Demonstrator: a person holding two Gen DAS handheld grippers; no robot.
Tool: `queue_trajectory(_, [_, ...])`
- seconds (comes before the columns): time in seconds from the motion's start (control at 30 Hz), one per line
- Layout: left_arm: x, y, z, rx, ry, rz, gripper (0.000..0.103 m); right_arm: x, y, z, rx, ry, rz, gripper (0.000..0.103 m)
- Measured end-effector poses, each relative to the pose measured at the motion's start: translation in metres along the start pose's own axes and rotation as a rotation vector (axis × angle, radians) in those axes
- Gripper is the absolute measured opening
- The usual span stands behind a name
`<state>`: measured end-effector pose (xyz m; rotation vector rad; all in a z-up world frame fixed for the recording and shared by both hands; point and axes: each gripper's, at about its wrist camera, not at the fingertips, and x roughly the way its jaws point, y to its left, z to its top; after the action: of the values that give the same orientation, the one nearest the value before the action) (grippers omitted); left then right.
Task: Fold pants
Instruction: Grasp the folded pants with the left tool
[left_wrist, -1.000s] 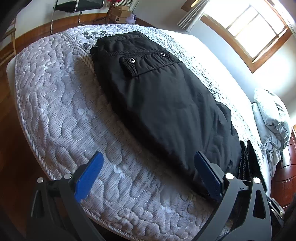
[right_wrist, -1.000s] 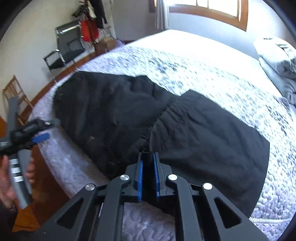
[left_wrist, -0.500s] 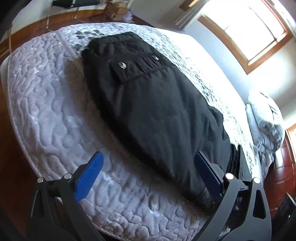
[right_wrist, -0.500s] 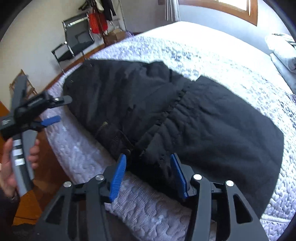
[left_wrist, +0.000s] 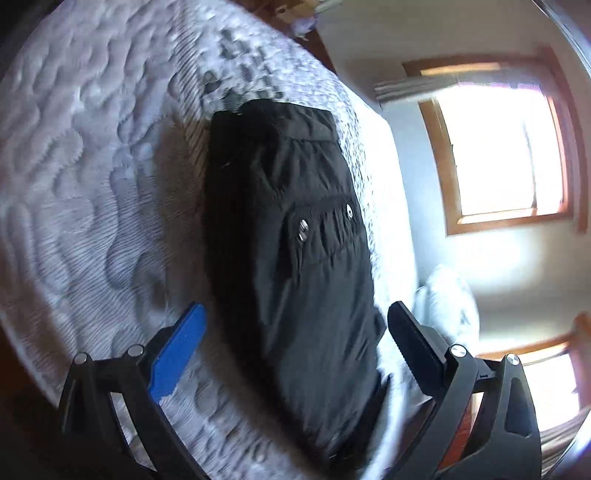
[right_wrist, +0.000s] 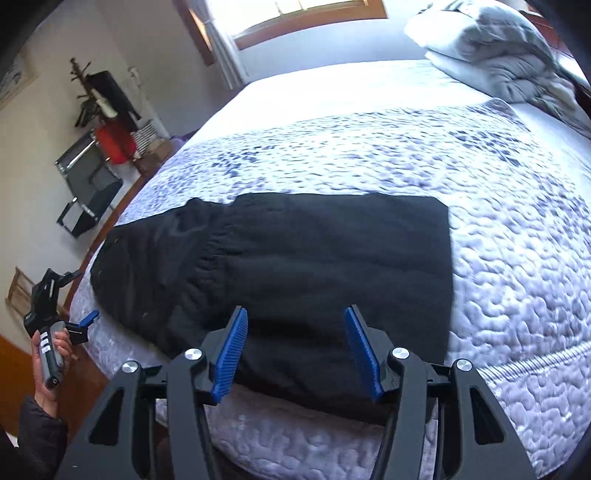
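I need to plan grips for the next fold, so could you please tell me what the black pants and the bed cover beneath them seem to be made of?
Black pants: apparently a matte woven synthetic or cotton blend, slightly padded; metal-looking snaps glint on a pocket flap, and the waist looks gathered with elastic.
Bed cover: pale quilted fabric, soft and puffy, judging by its stitched pebble pattern.

Black pants (right_wrist: 295, 266) lay folded flat on the quilted bed (right_wrist: 517, 280), near its front edge. The right gripper (right_wrist: 295, 347) hovered over their near edge, jaws opening, nothing between them. Left gripper (right_wrist: 55, 310), hand-held, stood left of the pants.
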<state>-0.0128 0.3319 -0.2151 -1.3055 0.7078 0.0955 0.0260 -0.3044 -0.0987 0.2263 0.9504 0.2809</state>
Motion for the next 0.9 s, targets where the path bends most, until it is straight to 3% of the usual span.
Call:
queue_trajectory(0.13, [0.018, 0.017, 0.011, -0.115, 0.030, -0.053, 0.098, 0.007, 0.003, -0.002, -0.023, 0.012, -0.003, 0.056])
queue_trajectory(0.53, [0.033, 0.016, 0.008, -0.183, 0.007, -0.212, 0.099, 0.021, 0.013, -0.006, -0.052, 0.029, 0.000, 0.056])
queue_trajectory(0.7, [0.039, 0.023, 0.006, -0.195, 0.036, -0.236, 0.099, 0.025, 0.012, -0.007, -0.050, 0.042, -0.012, 0.056])
queue_trajectory(0.8, [0.041, 0.023, 0.005, -0.180, 0.038, -0.208, 0.095, 0.029, 0.012, -0.009, -0.047, 0.049, -0.016, 0.056])
queue_trajectory(0.83, [0.041, 0.023, 0.004, -0.168, 0.036, -0.190, 0.088, 0.030, 0.013, -0.009, -0.049, 0.053, -0.017, 0.056])
queue_trajectory(0.87, [0.044, 0.021, 0.002, -0.156, 0.041, -0.142, 0.072, 0.031, 0.014, -0.010, -0.053, 0.056, -0.021, 0.056])
queue_trajectory(0.9, [0.046, 0.021, 0.000, -0.151, 0.046, -0.105, 0.063, 0.032, 0.015, -0.011, -0.060, 0.059, -0.024, 0.056])
